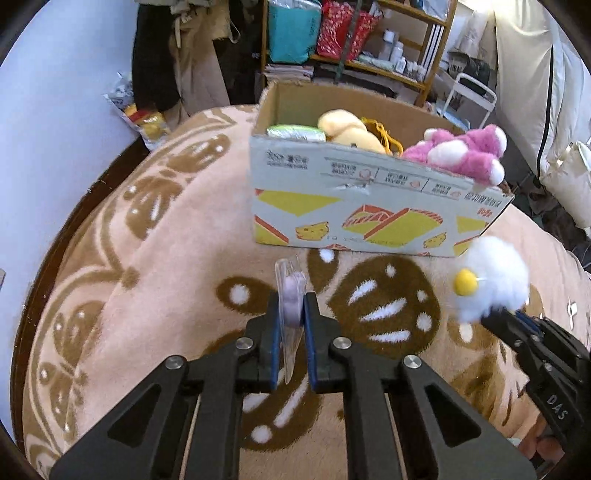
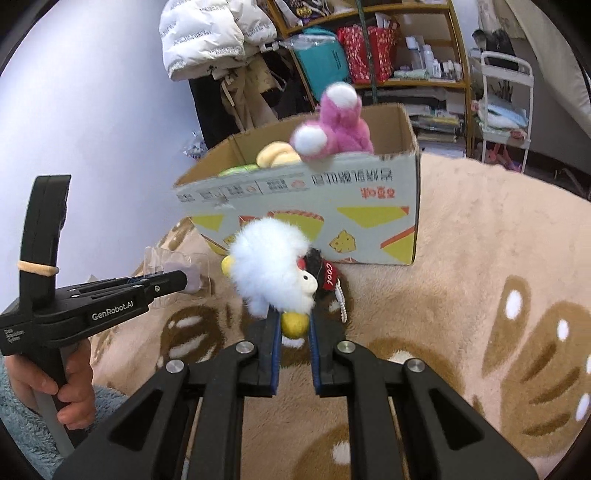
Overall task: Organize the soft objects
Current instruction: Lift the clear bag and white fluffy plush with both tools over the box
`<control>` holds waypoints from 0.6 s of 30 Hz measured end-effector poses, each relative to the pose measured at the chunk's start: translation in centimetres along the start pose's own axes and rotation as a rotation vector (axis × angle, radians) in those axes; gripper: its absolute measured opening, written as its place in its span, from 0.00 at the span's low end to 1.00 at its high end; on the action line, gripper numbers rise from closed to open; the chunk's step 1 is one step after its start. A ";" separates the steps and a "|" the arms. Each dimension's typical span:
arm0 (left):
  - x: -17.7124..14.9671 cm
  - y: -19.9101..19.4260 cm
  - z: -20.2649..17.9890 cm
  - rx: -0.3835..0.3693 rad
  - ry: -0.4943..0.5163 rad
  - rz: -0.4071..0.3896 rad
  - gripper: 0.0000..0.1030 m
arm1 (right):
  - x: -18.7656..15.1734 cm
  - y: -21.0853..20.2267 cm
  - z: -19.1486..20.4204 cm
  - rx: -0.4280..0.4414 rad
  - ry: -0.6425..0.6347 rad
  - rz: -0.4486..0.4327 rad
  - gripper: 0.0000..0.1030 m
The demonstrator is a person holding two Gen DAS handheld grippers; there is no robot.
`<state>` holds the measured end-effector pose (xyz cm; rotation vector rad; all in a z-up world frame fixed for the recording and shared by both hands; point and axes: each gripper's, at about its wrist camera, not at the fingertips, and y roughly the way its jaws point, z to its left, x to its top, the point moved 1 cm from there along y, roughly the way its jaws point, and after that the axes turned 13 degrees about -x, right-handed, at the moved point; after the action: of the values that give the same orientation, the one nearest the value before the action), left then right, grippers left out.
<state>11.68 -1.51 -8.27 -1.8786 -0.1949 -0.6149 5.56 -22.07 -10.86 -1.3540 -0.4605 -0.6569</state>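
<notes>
Clamped between the pads of my left gripper (image 1: 291,314) is a small lilac soft toy in a clear plastic packet (image 1: 290,295); the jaws are as near together as the packet lets them be, and the packet stands on edge between them, its clear flap sticking out past the fingertips. From the right wrist view I see the same packet at the tip of that gripper, lifted clear of the blanket (image 2: 480,258).

My right gripper (image 2: 293,325) is likewise closed tight, gripping a fluffy white plush toy (image 2: 271,266) by a yellow part (image 2: 293,324) that sits squeezed between its pads. The white fluff bulges above and ahead of the fingertips. A small black and red tag reading "Cool" (image 2: 327,275) hangs just beside the toy on its right, with a short white cord below it.

Ahead of both grippers stands an open cardboard box (image 1: 369,206) with yellow cheese pictures on its side, resting on the peach blanket with brown patterns. Inside it lie a pale yellow plush (image 1: 347,127), something green (image 1: 295,132) at the left end, and a pink and white plush (image 1: 461,151) that hangs over the near rim at the right end.

My left hand (image 2: 55,384) shows in the right wrist view, wrapped around the gripper's handle, with a blue-grey fleecy sleeve (image 2: 22,417) below it. Behind the box are a wooden shelf (image 1: 388,44) full of bags and bottles, and hanging coats (image 2: 218,33).
</notes>
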 end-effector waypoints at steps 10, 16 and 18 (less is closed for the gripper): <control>1.2 -5.2 -1.3 -0.011 0.063 -0.206 0.11 | 3.3 -6.0 -2.7 -0.031 0.058 -0.199 0.13; 3.0 -7.3 -2.1 -0.021 0.098 -0.301 0.11 | 6.2 -8.4 -3.5 -0.055 0.058 -0.295 0.13; 3.7 -7.5 -2.4 -0.019 0.111 -0.314 0.11 | 7.0 -8.7 -3.5 -0.059 0.065 -0.316 0.13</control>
<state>10.99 -1.31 0.38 -1.8405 -0.4172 -0.9344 4.68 -27.42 -0.49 -1.3227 -0.6131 -0.9782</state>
